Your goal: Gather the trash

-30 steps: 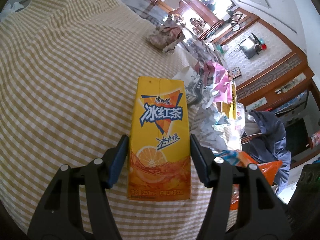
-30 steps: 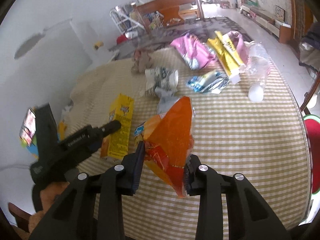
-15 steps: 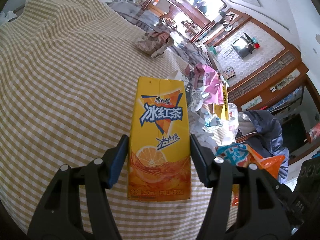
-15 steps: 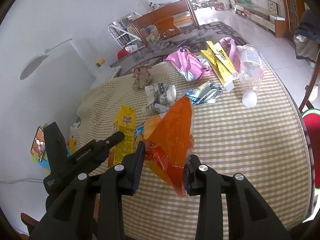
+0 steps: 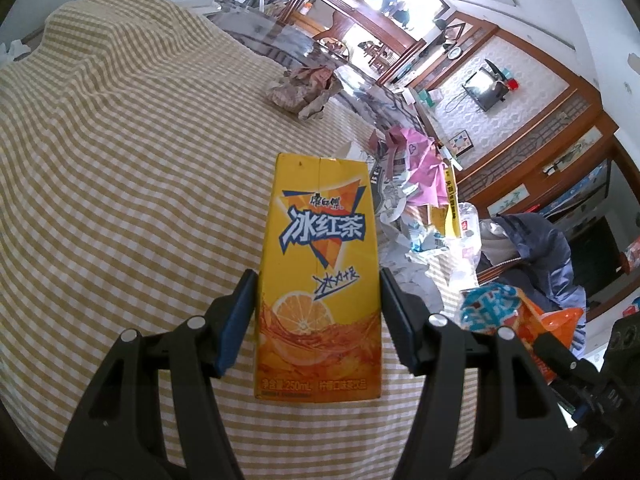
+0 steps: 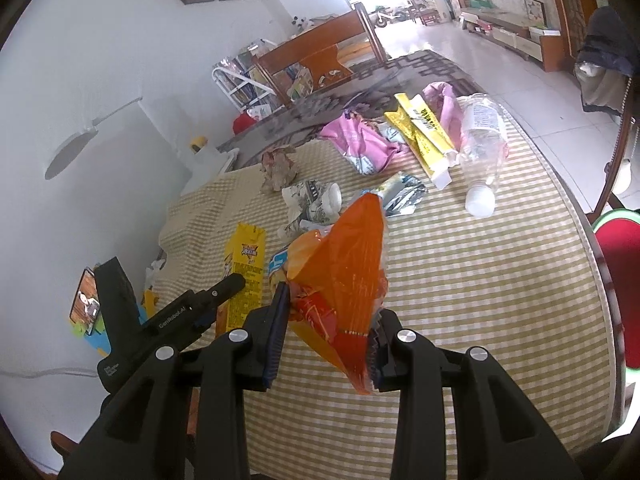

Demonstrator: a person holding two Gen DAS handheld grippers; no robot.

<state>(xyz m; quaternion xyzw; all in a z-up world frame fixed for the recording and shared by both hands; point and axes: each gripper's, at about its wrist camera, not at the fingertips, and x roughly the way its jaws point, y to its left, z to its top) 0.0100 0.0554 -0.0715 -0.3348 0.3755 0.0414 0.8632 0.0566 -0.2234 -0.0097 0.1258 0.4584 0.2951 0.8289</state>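
A yellow iced-tea carton (image 5: 320, 240) with an orange slice printed on it sits upright between the pads of my left gripper (image 5: 318, 280), which is shut on its lower half. In the right wrist view the same carton (image 6: 244, 276) hangs just over the checked tablecloth (image 6: 480, 300), with the left gripper (image 6: 224, 292) on it. My right gripper (image 6: 330, 308) is shut on a crumpled orange snack bag (image 6: 352, 256), held up off the cloth. That bag (image 5: 536, 320) also shows at the right edge of the left wrist view.
Further back on the table lie a crumpled paper cup (image 6: 312, 200), brown crumpled paper (image 6: 278, 164), a silvery wrapper (image 6: 400, 196), a pink bag (image 6: 356, 140), a yellow box (image 6: 424, 132) and a clear plastic bottle (image 6: 484, 140). A red chair (image 6: 620, 272) stands past the right edge.
The right gripper has drawn back and risen a little with the orange bag, so more table and room shows. The left gripper has hardly moved. Both grips are unchanged.
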